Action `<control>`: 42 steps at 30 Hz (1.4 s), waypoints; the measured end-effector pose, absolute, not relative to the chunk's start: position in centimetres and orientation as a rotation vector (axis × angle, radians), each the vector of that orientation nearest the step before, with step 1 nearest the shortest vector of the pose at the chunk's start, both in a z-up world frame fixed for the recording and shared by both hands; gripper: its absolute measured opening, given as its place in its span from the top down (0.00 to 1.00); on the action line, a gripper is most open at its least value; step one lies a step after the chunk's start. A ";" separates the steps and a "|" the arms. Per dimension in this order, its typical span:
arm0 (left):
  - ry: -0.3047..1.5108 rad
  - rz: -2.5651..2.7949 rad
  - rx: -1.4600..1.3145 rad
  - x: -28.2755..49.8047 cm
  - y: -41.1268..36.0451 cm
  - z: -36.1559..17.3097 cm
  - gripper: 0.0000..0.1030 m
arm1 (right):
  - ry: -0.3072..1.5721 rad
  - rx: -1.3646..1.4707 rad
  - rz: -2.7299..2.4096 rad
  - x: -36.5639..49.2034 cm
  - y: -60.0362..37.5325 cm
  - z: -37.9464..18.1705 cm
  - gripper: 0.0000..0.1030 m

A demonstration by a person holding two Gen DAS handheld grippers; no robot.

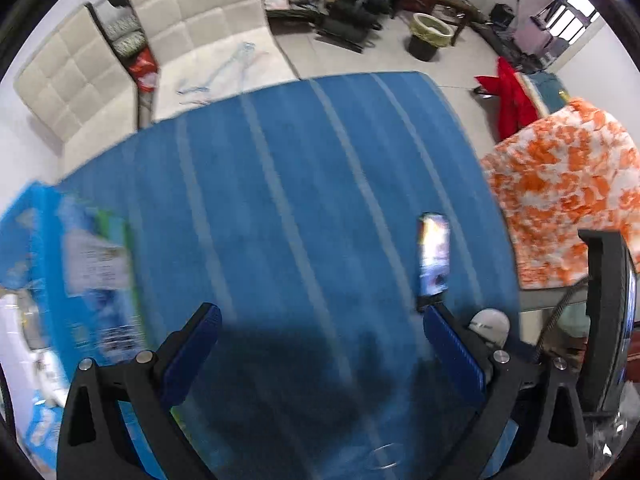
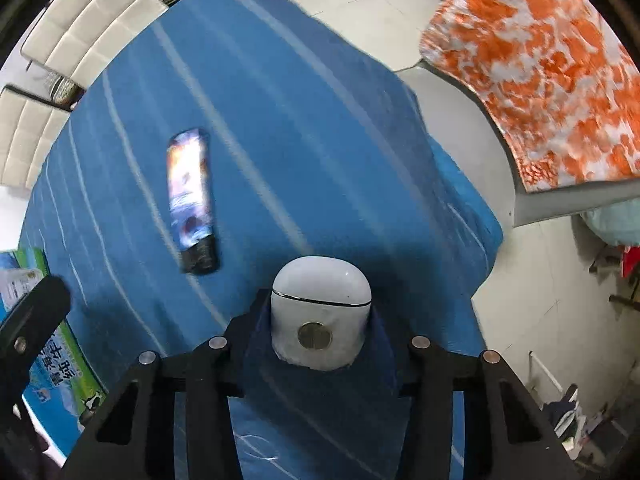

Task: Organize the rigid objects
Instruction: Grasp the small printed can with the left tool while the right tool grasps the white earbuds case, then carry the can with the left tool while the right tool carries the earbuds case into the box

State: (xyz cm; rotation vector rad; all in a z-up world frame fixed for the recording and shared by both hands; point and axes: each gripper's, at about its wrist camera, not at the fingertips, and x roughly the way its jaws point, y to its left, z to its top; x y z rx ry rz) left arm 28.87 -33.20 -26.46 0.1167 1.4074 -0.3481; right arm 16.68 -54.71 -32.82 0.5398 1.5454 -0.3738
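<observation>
The blue and green box [image 2: 60, 364] at the left edge of the right wrist view carries large white Chinese characters, seen upside down and too tilted to read surely. Print on the tube [image 2: 190, 196] is blurred beyond reading.

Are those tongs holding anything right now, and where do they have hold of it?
The right tongs clamp the white earbud case by its two sides, lower body. The left tongs stand open above the blue cloth, holding nothing.

Glossy white plastic case [image 2: 320, 296], blue striped cloth [image 2: 280, 120], shiny tube [image 2: 191, 196]
</observation>
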 end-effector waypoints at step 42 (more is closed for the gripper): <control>1.262 -0.321 0.141 25.3 -30.2 -21.8 0.78 | 1.395 0.545 -0.150 15.7 -49.7 -23.3 0.52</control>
